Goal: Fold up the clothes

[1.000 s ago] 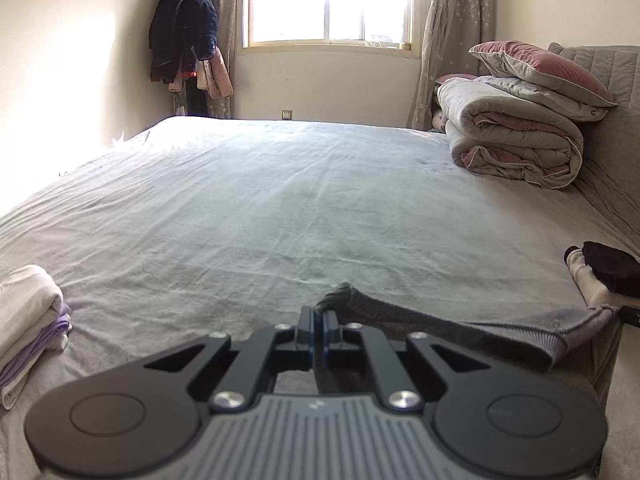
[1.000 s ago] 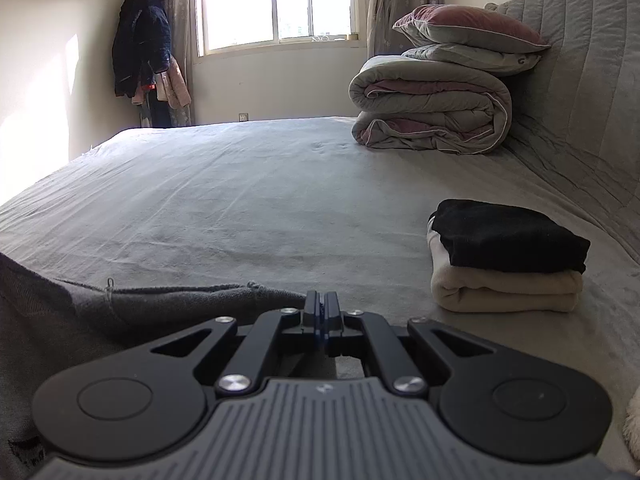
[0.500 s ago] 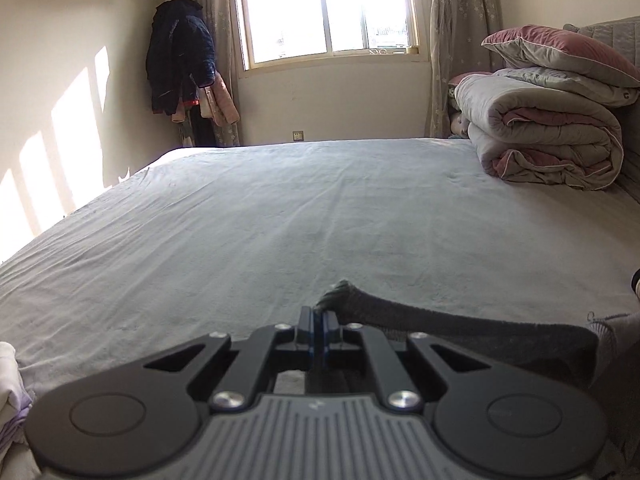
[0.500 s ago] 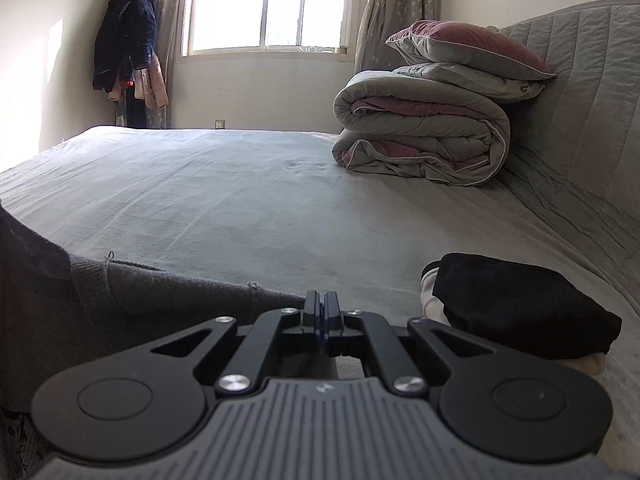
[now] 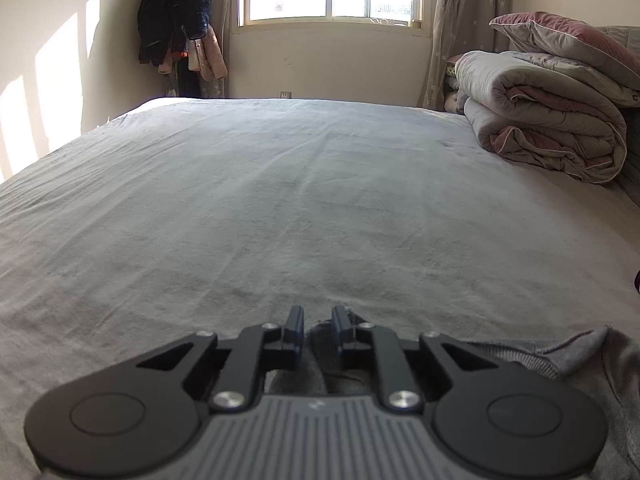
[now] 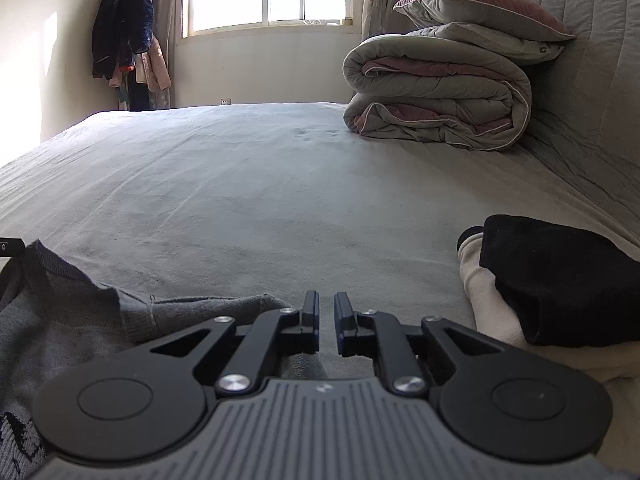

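Both claws are opening to let go: the left claw (image 5: 317,330) and right claw (image 6: 327,322) release the grey sweater (image 6: 72,320), laid flat on the bed (image 6: 260,184) for folding, beside the folded stack (image 6: 548,276).

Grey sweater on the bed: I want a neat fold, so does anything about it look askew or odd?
Slightly. The grey sweater lies rumpled on the bed, its top edge wavy and one corner sticking up at the left. Both the left gripper and the right gripper are opening, pads off the cloth. The folded pile looks tidy.
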`<state>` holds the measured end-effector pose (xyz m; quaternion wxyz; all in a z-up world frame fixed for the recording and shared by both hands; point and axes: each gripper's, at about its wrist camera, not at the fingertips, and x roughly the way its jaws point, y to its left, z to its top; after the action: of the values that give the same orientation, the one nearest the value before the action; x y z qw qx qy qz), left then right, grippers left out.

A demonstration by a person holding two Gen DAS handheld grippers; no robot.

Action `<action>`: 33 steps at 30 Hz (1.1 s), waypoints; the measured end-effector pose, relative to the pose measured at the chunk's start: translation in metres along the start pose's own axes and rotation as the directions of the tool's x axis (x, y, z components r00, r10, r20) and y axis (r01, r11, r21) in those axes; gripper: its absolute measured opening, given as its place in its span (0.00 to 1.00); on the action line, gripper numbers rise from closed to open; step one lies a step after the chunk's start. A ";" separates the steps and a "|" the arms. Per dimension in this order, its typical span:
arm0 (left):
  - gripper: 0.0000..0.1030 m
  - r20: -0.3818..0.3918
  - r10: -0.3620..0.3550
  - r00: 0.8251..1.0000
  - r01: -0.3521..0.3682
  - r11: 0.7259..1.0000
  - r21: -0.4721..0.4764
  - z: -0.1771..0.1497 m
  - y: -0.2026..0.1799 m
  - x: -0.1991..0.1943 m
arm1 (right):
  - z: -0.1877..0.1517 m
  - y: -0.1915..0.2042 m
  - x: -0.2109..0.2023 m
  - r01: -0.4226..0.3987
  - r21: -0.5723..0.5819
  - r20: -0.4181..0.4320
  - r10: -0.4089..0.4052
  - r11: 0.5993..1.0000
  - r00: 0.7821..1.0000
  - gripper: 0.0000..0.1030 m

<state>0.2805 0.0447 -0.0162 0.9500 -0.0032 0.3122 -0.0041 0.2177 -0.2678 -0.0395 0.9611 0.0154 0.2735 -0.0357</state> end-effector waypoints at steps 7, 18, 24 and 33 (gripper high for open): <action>0.43 -0.090 -0.058 0.994 0.052 0.997 -0.063 -0.022 0.016 -0.027 | -0.008 -0.006 -0.034 -0.046 0.059 -0.064 0.050 0.997 0.997 0.41; 0.47 -0.202 -0.202 0.958 0.153 0.960 -0.235 -0.097 0.046 -0.104 | -0.064 0.001 -0.105 -0.130 0.234 -0.199 0.178 0.964 0.964 0.41; 0.49 -0.212 -0.271 0.939 0.207 0.937 -0.281 -0.135 0.055 -0.142 | -0.098 0.014 -0.139 -0.164 0.309 -0.243 0.244 0.937 0.939 0.41; 0.50 -0.246 -0.281 0.928 0.213 0.939 -0.270 -0.163 0.067 -0.159 | -0.132 0.047 -0.164 -0.225 0.339 -0.294 0.330 0.913 0.897 0.43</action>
<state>0.0568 0.1128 -0.0536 0.8805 -0.1564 0.4389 -0.0874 0.0135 -0.2047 -0.0650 0.8798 0.2046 0.4240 0.0659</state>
